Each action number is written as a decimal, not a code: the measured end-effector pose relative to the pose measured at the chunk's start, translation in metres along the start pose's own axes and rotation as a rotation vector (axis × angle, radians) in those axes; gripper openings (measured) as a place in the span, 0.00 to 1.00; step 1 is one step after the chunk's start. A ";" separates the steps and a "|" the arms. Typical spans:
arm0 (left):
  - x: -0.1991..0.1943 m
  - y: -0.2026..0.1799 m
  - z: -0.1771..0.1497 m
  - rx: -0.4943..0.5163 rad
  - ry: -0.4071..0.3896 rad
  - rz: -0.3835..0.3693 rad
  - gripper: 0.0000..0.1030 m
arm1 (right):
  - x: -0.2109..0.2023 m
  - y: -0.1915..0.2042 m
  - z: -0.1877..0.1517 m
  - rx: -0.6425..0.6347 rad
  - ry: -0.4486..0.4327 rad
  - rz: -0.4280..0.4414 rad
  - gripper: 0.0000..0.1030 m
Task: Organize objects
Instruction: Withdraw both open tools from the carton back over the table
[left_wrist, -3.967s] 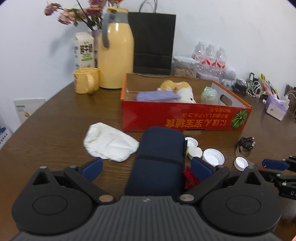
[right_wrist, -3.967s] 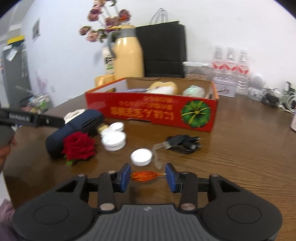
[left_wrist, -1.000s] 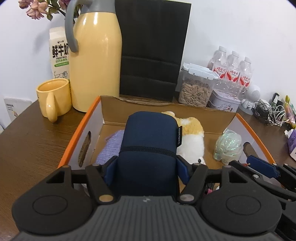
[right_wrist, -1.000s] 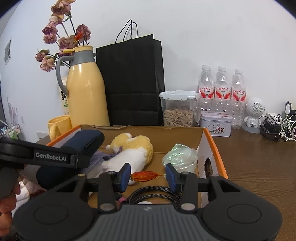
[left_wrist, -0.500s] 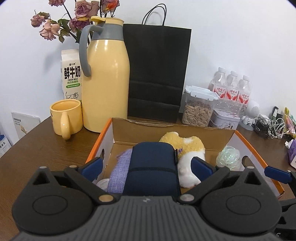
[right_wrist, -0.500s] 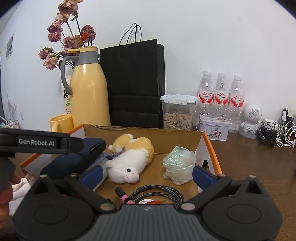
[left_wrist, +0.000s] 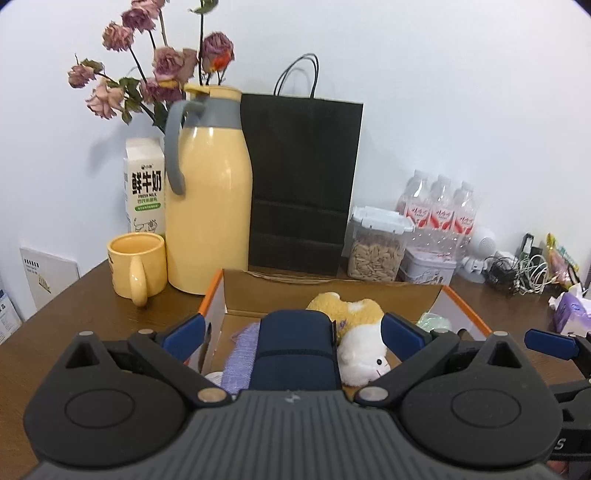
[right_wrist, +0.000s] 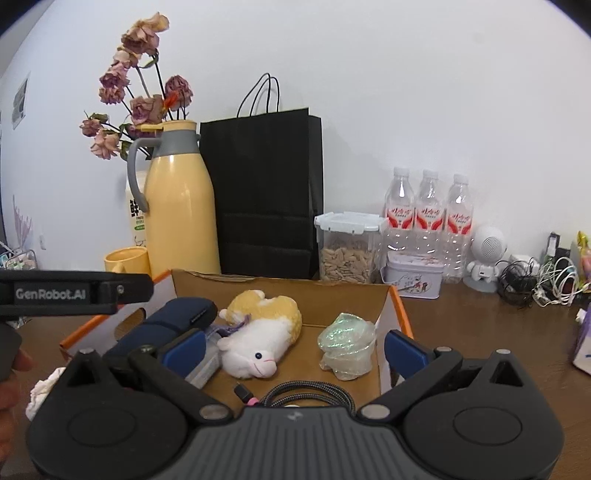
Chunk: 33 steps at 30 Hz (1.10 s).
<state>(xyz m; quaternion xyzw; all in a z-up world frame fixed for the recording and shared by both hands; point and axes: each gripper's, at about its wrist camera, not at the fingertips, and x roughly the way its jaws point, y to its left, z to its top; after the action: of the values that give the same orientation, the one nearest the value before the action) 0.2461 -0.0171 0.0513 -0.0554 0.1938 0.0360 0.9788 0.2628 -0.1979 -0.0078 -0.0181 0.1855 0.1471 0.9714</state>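
- Left wrist view: the left gripper (left_wrist: 293, 334) has its jaws spread wide, with nothing pressed between the blue pads
- The navy pouch (left_wrist: 293, 354) lies in the box (left_wrist: 212, 299), in line with the gap between the fingers but clear of both pads
- A purple cloth (left_wrist: 240, 354) lies just left of the pouch; the plush toy (left_wrist: 360, 332) touches its right side
- Behind the box stand a yellow mug (left_wrist: 135, 264), a flask (left_wrist: 208, 210) and a black bag (left_wrist: 303, 184)
- Right wrist view: the right gripper (right_wrist: 293, 345) is likewise spread wide and grips nothing
- In the box (right_wrist: 400, 314) the plush toy (right_wrist: 258, 339) lies in the middle, a shiny wrapped bundle (right_wrist: 347, 343) to its right, the pouch (right_wrist: 166, 328) to its left
- A braided cable (right_wrist: 306, 395) is coiled at the near end of the box
- The left gripper (right_wrist: 74, 291) crosses the left edge, above the pouch
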 end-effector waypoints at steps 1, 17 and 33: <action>-0.005 0.002 0.000 -0.001 -0.001 -0.003 1.00 | -0.004 0.000 0.000 0.000 0.000 0.002 1.00; -0.070 0.046 -0.020 0.048 0.020 0.055 1.00 | -0.070 0.009 -0.033 -0.040 0.086 0.004 1.00; -0.098 0.090 -0.066 0.034 0.123 0.119 1.00 | -0.089 -0.006 -0.097 -0.013 0.267 -0.007 1.00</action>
<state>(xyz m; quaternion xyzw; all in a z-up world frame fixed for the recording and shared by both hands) 0.1224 0.0590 0.0195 -0.0294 0.2573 0.0873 0.9619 0.1514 -0.2370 -0.0655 -0.0446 0.3122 0.1412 0.9384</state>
